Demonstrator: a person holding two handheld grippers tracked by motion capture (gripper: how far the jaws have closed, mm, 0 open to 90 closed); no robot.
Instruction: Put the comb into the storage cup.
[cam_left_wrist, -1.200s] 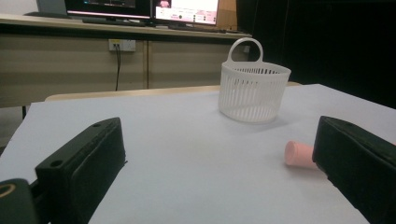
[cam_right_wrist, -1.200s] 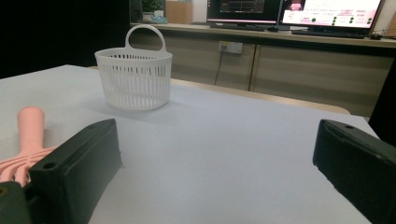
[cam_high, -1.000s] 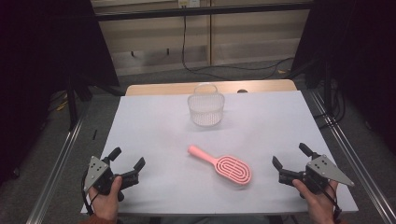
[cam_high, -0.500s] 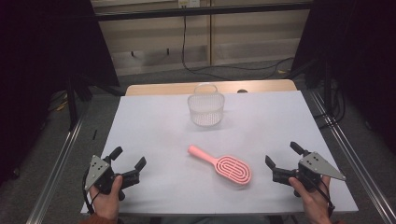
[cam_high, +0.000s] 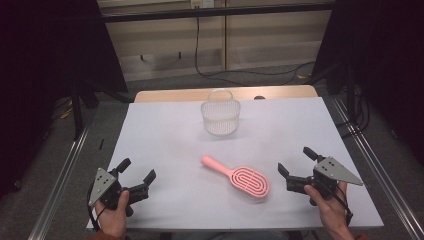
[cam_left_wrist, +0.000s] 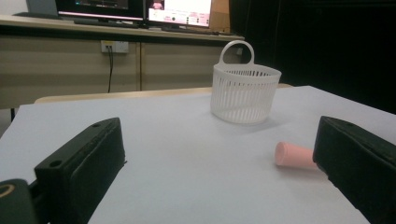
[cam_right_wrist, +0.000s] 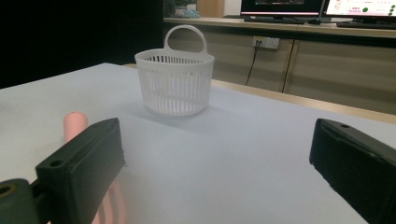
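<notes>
- Against the earlier frames, the right tool (cam_high: 296, 167) has slid in from the bench's right edge toward the pink hairbrush (cam_high: 237, 176) — it now sits just beside the brush head, apart from it.
- The left tool (cam_high: 136, 170) has stayed where it was at the near left corner, and the hairbrush and the white basket (cam_high: 220, 116) have not shifted.
- Both tools are released: in the left gripper view and the right gripper view alike, the two black jaws stand wide apart with nothing between them.
- The hairbrush lies flat on the bench, near the front edge and a little right of centre, its handle pointing up-left toward the middle and its oval head toward the right tool.
- In the left gripper view the rounded handle end (cam_left_wrist: 294, 155) shows beside the right-hand jaw; in the right gripper view the handle (cam_right_wrist: 74, 123) pokes out behind the left-hand jaw.
- The basket stands upright toward the far side of the bench, well apart from the brush, its loop handle raised at the back.
- The bench (cam_high: 165, 135) carries a plain pale cover; a strip of bare wood (cam_high: 170, 95) shows along its far edge.
- Metal rails (cam_high: 62, 175) run along both sides over a grey floor.
- Behind stands a beige panelled counter with a wall socket (cam_left_wrist: 114, 46) and a cable hanging from it — monitors (cam_right_wrist: 280, 7) glow on top, and dark curtains flank the room.
</notes>
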